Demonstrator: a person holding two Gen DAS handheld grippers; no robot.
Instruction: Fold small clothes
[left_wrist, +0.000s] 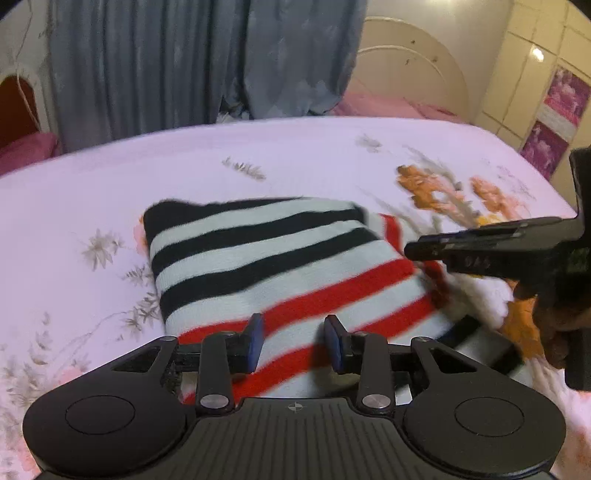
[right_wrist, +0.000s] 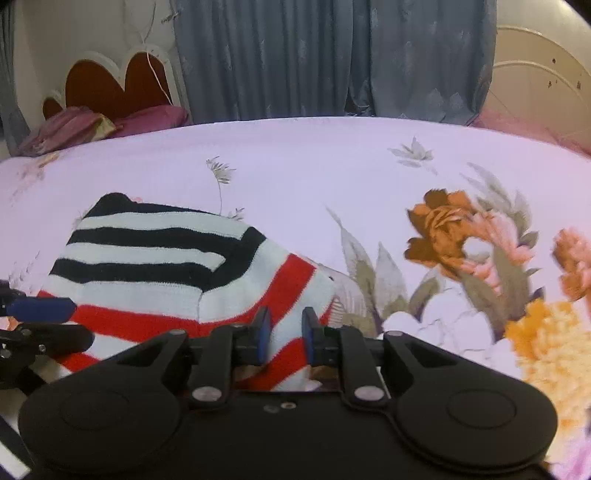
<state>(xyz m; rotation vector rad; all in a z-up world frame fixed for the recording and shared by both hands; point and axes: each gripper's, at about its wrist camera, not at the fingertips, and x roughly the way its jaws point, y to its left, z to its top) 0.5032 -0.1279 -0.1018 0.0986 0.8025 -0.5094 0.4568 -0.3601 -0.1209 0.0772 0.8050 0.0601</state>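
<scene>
The striped sweater (left_wrist: 280, 266) lies folded on the bed sheet (left_wrist: 258, 155), with black stripes at the far end and red stripes at the near end. The left gripper (left_wrist: 294, 341) hangs over the red end, its two fingers apart, holding nothing. The right gripper (right_wrist: 283, 338) has cloth between its fingers, but I cannot tell if they pinch it. Blue curtains (right_wrist: 332, 59) hang behind the bed.

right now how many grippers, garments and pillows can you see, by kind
grippers: 2, left gripper and right gripper
garments: 1, striped knit sweater
pillows: 2, magenta pillow and patterned pillow
total: 5
</scene>
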